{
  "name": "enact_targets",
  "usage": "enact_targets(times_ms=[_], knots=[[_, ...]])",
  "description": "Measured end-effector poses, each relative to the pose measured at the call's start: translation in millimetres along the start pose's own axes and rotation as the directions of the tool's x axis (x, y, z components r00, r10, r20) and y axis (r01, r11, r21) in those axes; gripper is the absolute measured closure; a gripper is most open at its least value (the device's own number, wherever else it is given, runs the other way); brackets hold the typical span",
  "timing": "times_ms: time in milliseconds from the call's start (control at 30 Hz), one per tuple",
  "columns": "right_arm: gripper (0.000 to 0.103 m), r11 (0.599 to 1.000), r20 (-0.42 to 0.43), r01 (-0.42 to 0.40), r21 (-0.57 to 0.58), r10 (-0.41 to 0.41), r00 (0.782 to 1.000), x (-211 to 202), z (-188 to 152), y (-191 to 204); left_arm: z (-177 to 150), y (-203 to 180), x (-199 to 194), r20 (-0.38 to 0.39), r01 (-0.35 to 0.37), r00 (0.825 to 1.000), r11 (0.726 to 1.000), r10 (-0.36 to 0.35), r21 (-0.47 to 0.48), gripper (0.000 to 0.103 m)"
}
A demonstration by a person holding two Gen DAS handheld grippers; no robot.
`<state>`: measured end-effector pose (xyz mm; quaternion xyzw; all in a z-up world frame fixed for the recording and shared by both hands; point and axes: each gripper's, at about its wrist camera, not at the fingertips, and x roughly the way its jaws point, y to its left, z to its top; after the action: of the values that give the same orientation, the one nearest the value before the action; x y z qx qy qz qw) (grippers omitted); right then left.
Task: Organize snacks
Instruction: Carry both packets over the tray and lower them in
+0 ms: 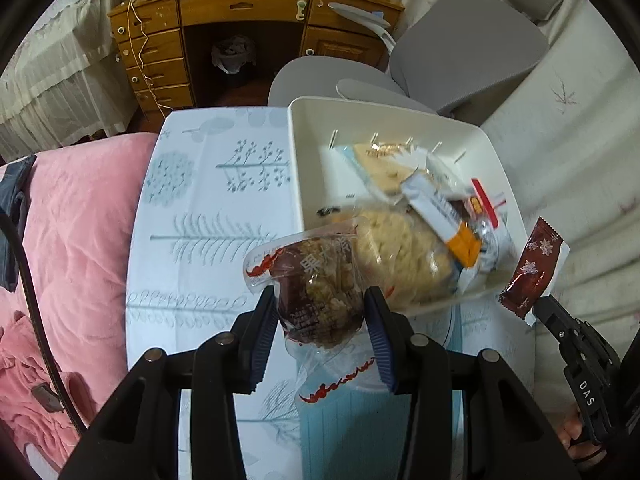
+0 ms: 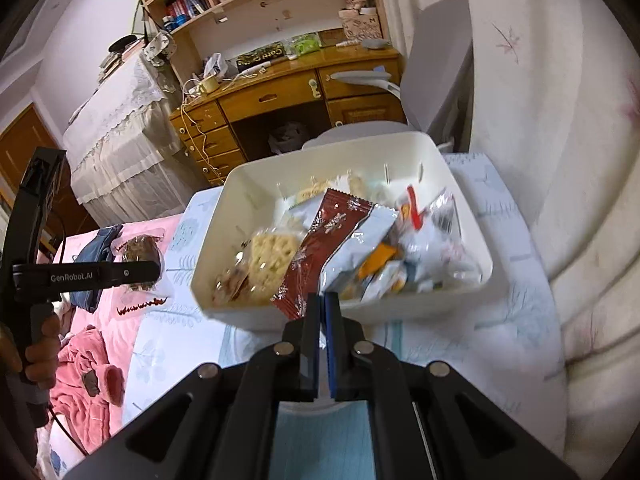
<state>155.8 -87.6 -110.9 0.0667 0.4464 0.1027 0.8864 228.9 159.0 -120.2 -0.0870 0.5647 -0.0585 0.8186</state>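
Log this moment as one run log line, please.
left claw: holds nut snack pack | right claw: pinches brown wrapper | white bin: part-filled

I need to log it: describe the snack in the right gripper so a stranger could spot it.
Find the white bin on the pale blue cloth. At its near rim the right gripper pinches a slim wrapper by its end. It alone is dark red-brown with white snowflakes; its neighbours are clear, white or orange.

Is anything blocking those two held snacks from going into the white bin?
Nothing visible does. The bin is open-topped. The left tool holds the nut snack near its front rim, and the right tool pinches the brown packet above the snacks piled inside.
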Motion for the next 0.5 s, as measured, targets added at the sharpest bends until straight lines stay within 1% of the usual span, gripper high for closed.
enact_targets(times_ms=[267, 367, 500], knots=[[0.100, 0.997, -0.008, -0.053, -0.064, 0.052, 0.999, 25, 31, -39, 31, -37, 27, 0.054, -0.019, 0.998, 0.999, 0.021, -0.036, 0.061], [0.100, 0.995, -0.008, -0.067, -0.081, 0.066, 0.998, 35, 40, -52, 41, -53, 33, 0.099, -0.015, 0.995, 0.999, 0.019, -0.041, 0.061], [0.099, 0.992, -0.005, -0.078, -0.095, 0.078, 0.997, 46, 46, -65, 47, -64, 35, 0.140, -0.001, 0.990, 0.998, 0.010, -0.059, 0.060]])
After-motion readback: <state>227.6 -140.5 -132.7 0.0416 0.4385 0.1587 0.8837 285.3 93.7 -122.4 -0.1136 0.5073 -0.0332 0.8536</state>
